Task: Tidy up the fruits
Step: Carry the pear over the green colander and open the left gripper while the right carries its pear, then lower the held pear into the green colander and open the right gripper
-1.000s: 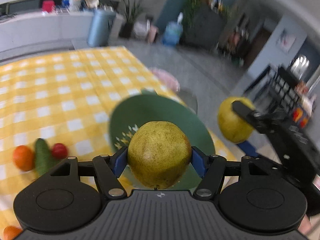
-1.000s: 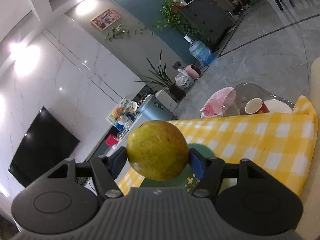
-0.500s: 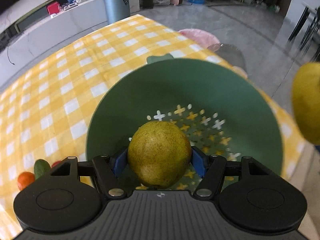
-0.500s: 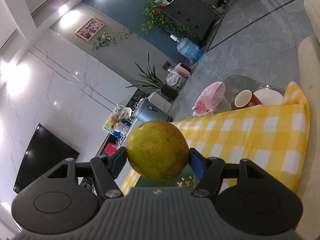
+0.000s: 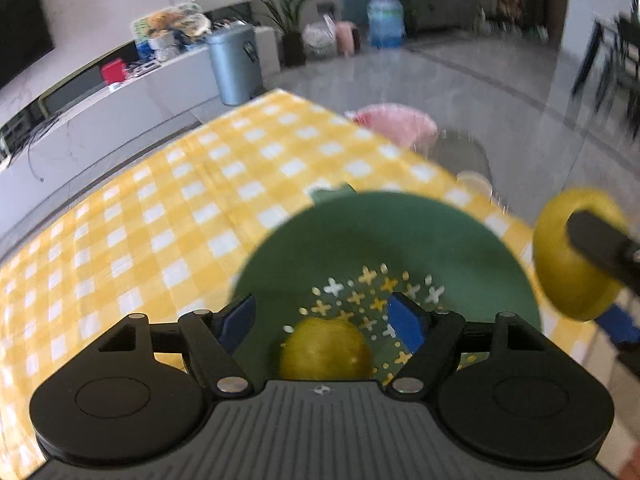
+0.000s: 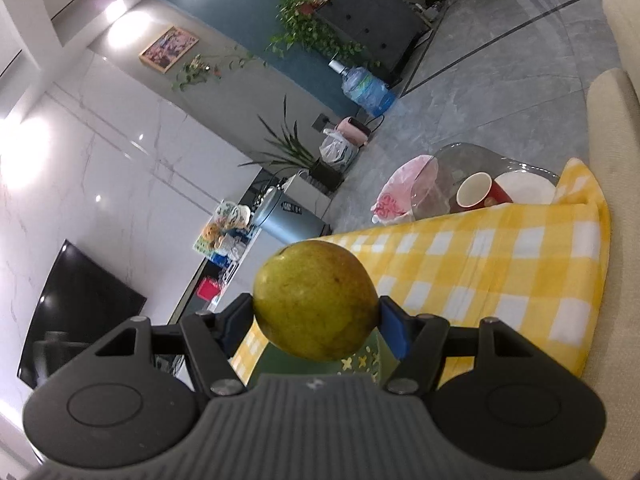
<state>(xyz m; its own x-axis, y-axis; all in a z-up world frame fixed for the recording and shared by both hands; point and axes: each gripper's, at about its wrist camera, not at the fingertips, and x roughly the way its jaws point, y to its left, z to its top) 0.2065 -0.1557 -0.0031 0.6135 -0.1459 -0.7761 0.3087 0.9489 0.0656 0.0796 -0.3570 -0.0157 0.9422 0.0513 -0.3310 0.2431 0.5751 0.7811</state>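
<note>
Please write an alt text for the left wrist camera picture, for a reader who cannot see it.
The left tongs are opening above a green bowl, and a yellow-green pear lies free in the bowl between the blue pads. At the right edge, the right tongs hold a second pear. The bowl stands on a yellow checked tablecloth.

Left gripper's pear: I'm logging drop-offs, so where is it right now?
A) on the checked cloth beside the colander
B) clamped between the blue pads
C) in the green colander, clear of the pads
C: the pear sits in the green colander, while the left gripper is opening, pads apart from it.
</note>
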